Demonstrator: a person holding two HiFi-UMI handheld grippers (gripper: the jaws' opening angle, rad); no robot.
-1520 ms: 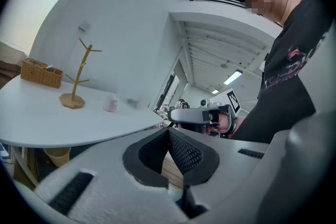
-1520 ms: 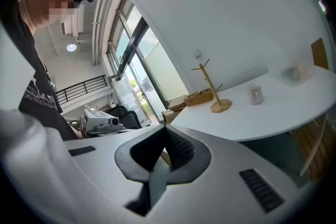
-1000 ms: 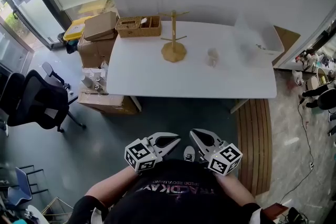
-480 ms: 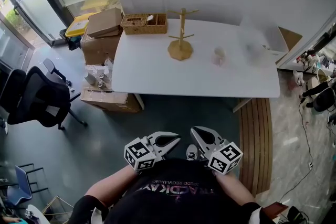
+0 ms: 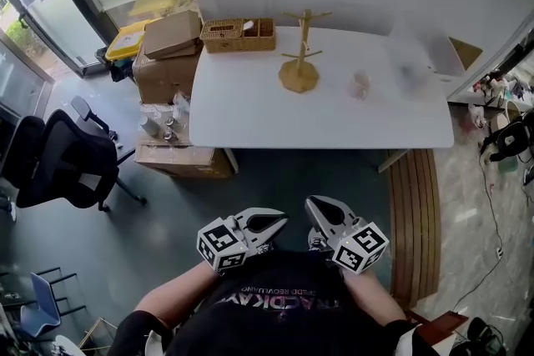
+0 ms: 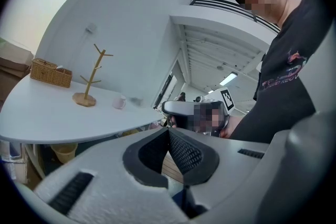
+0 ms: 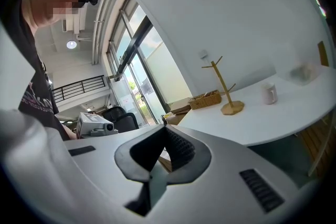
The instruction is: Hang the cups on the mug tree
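A wooden mug tree point(image 5: 300, 54) stands toward the back of the white table point(image 5: 250, 112), with no cup on its pegs. One small pale cup point(image 5: 360, 85) sits on the table to its right. Both show far off in the left gripper view, mug tree point(image 6: 89, 81) and cup point(image 6: 120, 103), and in the right gripper view, mug tree point(image 7: 224, 86) and cup point(image 7: 270, 94). My left gripper point(image 5: 282, 222) and right gripper point(image 5: 310, 206) are held close to my body, well short of the table. Both are shut and hold nothing, as the left gripper point(image 6: 168, 131) and right gripper point(image 7: 164, 128) views confirm.
A wicker basket point(image 5: 238, 35) sits at the table's back left corner, and a clear container point(image 5: 417, 58) at its back right. Cardboard boxes point(image 5: 171, 54) are stacked left of the table, with an office chair point(image 5: 58, 171) further left. Dark floor lies between me and the table.
The table, mug tree and cup have shifted right and slightly down in the head view as my viewpoint moved. Both grippers stay shut in front of my body.
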